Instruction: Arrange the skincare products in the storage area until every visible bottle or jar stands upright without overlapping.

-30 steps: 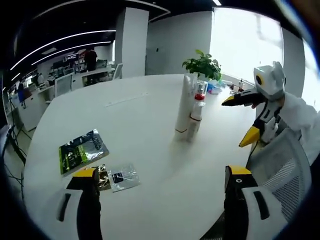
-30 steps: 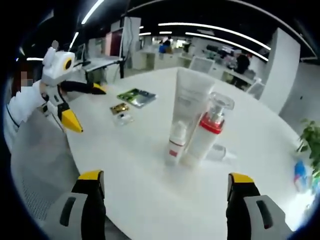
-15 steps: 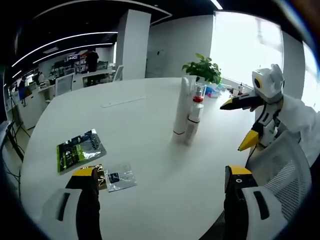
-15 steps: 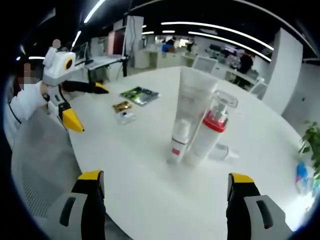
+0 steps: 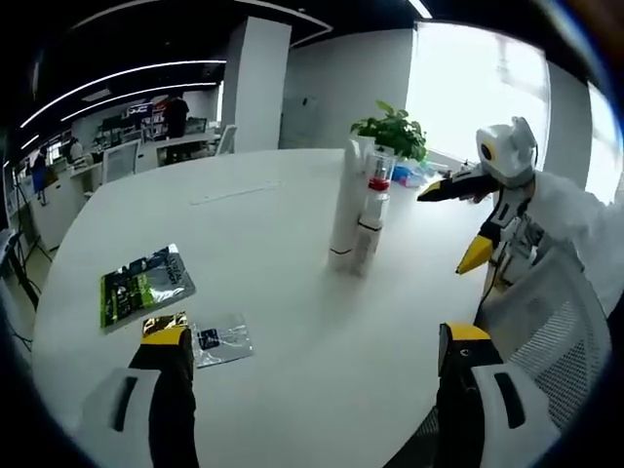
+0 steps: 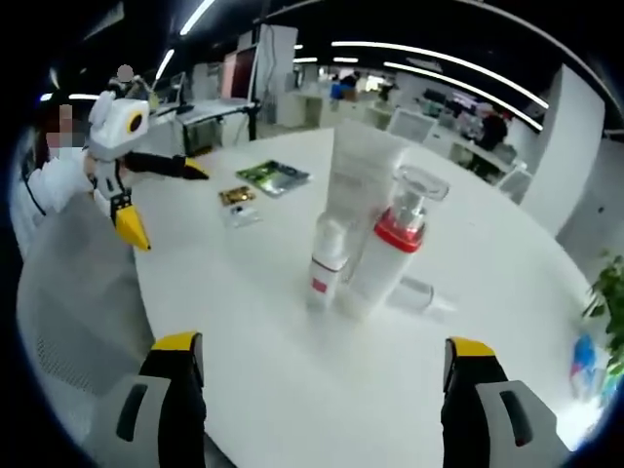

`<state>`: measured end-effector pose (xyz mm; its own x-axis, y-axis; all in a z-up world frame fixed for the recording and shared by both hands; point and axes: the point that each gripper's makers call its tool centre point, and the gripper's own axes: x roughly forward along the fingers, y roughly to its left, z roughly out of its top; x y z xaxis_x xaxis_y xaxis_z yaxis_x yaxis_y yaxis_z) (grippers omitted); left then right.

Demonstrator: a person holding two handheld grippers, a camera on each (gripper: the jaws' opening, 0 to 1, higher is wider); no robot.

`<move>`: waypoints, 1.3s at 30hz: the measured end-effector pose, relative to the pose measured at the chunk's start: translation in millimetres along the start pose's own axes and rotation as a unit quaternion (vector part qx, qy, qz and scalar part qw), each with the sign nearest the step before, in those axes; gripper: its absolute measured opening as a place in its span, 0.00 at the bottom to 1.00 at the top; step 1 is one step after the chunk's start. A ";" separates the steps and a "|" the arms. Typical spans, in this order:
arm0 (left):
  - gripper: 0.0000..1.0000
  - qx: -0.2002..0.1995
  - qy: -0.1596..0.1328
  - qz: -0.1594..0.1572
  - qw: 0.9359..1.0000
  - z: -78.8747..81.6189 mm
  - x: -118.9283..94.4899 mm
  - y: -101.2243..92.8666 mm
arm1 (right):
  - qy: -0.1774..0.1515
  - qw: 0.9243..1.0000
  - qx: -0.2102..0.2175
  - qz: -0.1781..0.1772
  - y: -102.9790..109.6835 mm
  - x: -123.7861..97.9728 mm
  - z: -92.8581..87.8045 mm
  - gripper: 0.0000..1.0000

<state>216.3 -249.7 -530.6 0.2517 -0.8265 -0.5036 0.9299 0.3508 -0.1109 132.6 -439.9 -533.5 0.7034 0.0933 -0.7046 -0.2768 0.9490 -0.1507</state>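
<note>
On the white round table (image 6: 292, 390), three skincare containers stand upright in a tight cluster: a tall white tube (image 6: 353, 190), a pump bottle with a red collar (image 6: 388, 249) pressed against it, and a small white bottle with a red band (image 6: 323, 261) just in front. Behind the pump bottle, a small clear bottle (image 6: 421, 292) lies flat on its side. From the left gripper view the same cluster sits mid-table, the tube (image 5: 345, 210) nearest, a potted plant (image 5: 392, 132) beyond it. Near the left gripper (image 5: 317, 356), a green packet (image 5: 143, 286), a gold sachet (image 5: 163, 325) and a clear sachet (image 5: 220, 339) lie flat, well apart from the bottles. Both grippers hang in the air with jaws spread wide, holding nothing — the right gripper (image 6: 326, 365) faces the cluster, short of it. A mesh chair back (image 5: 551, 322) sits by the table edge.
</note>
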 end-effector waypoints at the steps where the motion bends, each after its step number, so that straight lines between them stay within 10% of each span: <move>1: 0.99 0.006 0.001 -0.001 1.000 -0.5 0.2 -0.1 | 0.002 1.000 -0.001 -0.001 -2.9 0.4 -1.0 1.00; 39: 0.94 -0.008 0.015 0.025 1.000 -8.0 -0.9 13.7 | 0.098 0.984 -0.145 0.026 -95.3 41.3 -15.1 0.79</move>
<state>226.7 -240.6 -538.6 0.2903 -0.7943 -0.5337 0.9118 0.3989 -0.0977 178.2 -531.0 -558.7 0.5520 0.0533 -0.8322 -0.5044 0.8161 -0.2822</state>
